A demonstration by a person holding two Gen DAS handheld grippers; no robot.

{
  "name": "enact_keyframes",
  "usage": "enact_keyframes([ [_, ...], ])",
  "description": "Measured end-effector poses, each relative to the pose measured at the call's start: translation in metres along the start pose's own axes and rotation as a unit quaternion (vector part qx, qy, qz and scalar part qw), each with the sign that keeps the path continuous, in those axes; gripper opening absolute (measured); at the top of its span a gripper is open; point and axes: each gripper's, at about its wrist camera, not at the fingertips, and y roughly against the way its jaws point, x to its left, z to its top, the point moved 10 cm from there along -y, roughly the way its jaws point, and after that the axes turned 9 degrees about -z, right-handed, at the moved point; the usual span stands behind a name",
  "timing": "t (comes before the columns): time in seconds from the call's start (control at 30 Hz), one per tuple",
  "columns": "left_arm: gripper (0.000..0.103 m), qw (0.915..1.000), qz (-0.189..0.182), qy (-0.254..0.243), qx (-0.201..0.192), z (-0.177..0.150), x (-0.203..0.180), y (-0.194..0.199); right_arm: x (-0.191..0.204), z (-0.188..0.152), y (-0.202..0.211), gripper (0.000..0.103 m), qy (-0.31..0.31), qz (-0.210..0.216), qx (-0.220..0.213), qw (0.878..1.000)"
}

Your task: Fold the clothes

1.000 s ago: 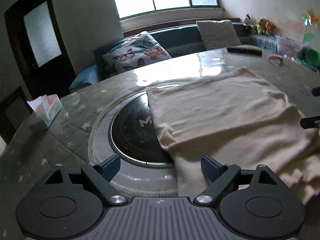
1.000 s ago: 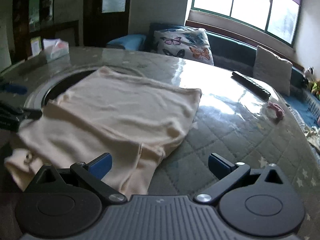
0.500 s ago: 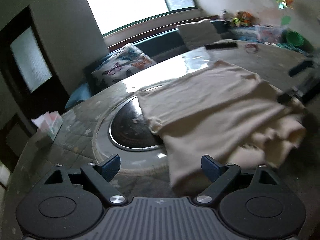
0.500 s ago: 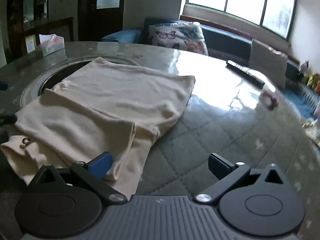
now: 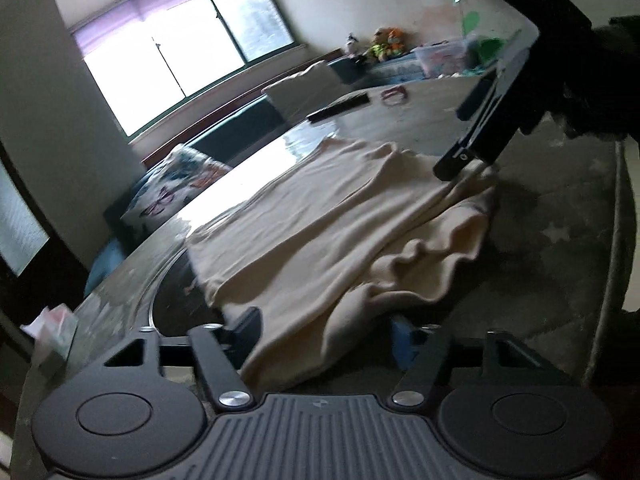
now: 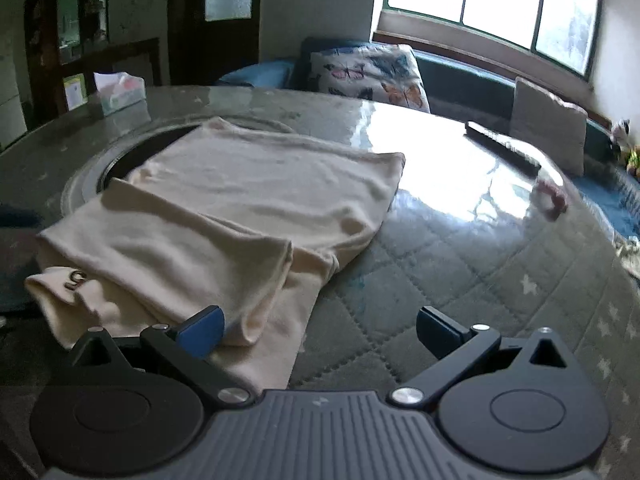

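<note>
On the round quilted table (image 6: 460,280), a cream garment (image 6: 256,196) lies partly folded, its far end over the dark inset disc (image 5: 180,308). Left gripper (image 5: 326,334) is closing its jaws around the garment's near hem, cloth between them. Right gripper (image 6: 320,326) stands wide apart, one blue pad (image 6: 202,330) resting on the folded corner, clamping nothing.

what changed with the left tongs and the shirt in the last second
The left tongs swung in over the near edge of the shirt and are closing, with cloth now between the fingers. The right tongs stayed open beside the shirt's corner; the remote and tissue box stayed put.
</note>
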Motion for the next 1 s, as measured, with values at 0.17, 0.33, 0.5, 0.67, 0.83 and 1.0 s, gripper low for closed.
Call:
enact_keyframes([
  [0.17, 0.032, 0.9993, -0.031, -0.001, -0.022, 0.011, -0.004, -0.002, 0.012, 0.003, 0.021, 0.103, 0.05, 0.019, -0.021, 0.998],
  [0.33, 0.013, 0.9973, -0.054, 0.039, -0.032, 0.023, 0.009, -0.005, 0.04, 0.001, 0.04, 0.103, 0.117, 0.064, -0.038, 0.99],
  [0.5, 0.011, 0.9931, -0.063, 0.089, -0.042, 0.04, 0.033, -0.015, 0.073, -0.003, 0.049, 0.102, 0.175, 0.096, -0.049, 0.979],
  [0.67, 0.011, 0.9903, -0.069, 0.114, -0.037, 0.043, 0.048, -0.028, 0.093, 0.0, 0.038, 0.088, 0.205, 0.093, -0.055, 0.973],
  [0.83, 0.011, 0.9888, -0.077, 0.124, -0.033, 0.038, 0.051, -0.029, 0.091, 0.001, 0.019, 0.06, 0.196, 0.1, -0.029, 0.975],
  [1.0, 0.015, 0.9891, -0.082, 0.118, -0.031, 0.031, 0.045, -0.023, 0.073, 0.001, 0.01, 0.029, 0.157, 0.107, -0.006, 0.982],
])
